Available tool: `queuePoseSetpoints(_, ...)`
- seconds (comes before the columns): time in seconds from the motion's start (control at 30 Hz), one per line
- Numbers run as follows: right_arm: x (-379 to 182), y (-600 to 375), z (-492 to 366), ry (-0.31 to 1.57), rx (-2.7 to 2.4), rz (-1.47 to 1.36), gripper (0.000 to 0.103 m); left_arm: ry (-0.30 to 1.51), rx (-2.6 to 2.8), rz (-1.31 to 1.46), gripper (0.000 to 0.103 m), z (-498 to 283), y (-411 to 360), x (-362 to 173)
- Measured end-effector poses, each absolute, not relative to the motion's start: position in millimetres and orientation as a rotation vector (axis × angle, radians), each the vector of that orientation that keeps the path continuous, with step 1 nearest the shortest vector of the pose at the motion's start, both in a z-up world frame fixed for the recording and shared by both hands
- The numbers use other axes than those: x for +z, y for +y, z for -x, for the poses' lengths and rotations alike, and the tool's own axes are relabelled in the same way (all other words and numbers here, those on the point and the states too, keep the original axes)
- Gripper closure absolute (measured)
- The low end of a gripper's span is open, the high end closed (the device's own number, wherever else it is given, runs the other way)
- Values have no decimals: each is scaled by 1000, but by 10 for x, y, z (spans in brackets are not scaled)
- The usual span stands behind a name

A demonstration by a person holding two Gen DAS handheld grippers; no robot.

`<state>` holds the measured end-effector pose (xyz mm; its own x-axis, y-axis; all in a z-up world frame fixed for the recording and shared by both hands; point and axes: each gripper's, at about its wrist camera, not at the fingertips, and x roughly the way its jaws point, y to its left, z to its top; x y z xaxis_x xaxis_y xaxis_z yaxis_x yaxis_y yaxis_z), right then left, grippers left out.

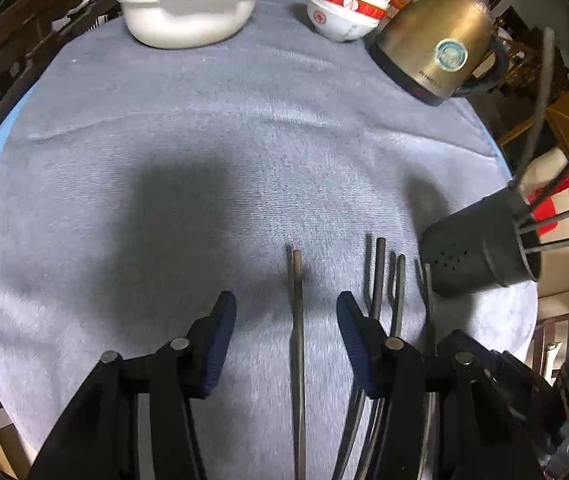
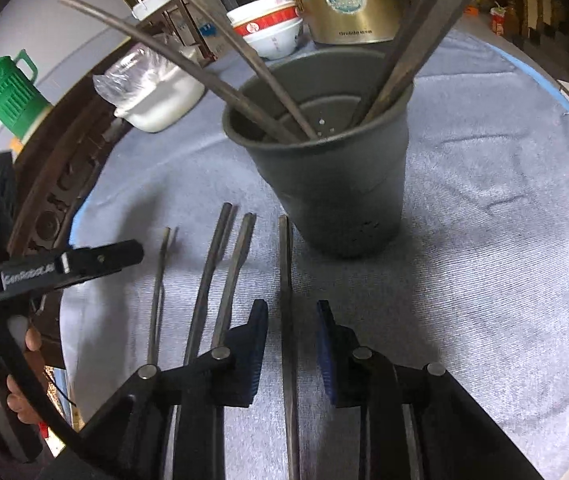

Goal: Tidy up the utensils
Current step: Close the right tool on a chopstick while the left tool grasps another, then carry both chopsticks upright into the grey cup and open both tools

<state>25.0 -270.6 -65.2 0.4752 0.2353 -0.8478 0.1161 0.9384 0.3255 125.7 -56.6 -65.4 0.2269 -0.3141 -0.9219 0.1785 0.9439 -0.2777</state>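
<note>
Several dark chopsticks lie in a row on the grey cloth [image 1: 204,128]. My left gripper [image 1: 286,312] is open, its jaws either side of one chopstick [image 1: 297,320]; more chopsticks [image 1: 378,276] lie to its right. My right gripper [image 2: 291,320] is open around another chopstick [image 2: 286,280], with others [image 2: 220,264] to its left. A dark grey utensil cup [image 2: 336,168] stands upright just ahead of the right gripper and holds several chopsticks [image 2: 212,80]. The cup also shows in the left wrist view [image 1: 480,252], at the right.
A gold kettle [image 1: 436,44], stacked red-and-white bowls [image 1: 344,8] and a white pot [image 1: 188,8] stand at the far side. A green flask [image 2: 8,92] is off to the left. The left gripper's body [image 2: 72,264] and a hand [image 2: 24,380] show at the right view's left.
</note>
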Motion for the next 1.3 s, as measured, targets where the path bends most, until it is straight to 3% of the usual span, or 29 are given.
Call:
queuePoseSetpoints(0.13,-718,-2645,-299,1098,60,-347,78,1329,-346,114,68,-1339,-658,-772)
queuePoseSetpoints(0.2,-780,-2631,-324,1114,57,-350,88,1339,-348,114,77,-1362,-680,-829)
queuePoseSetpoints(0.33,-807,-2615,-303,1106,73,-336,96,1317,-354,111,96,-1387,-687,-859)
queuePoseSetpoints(0.87,-787,-2542,-210,1220,106,-288,92,1331,-422,88,96,-1243,-620,-782)
queuePoseSetpoints(1.3,-714,-2423,-415,1134,113,-198,97,1294,-410,79,98,-1339,-695,-823)
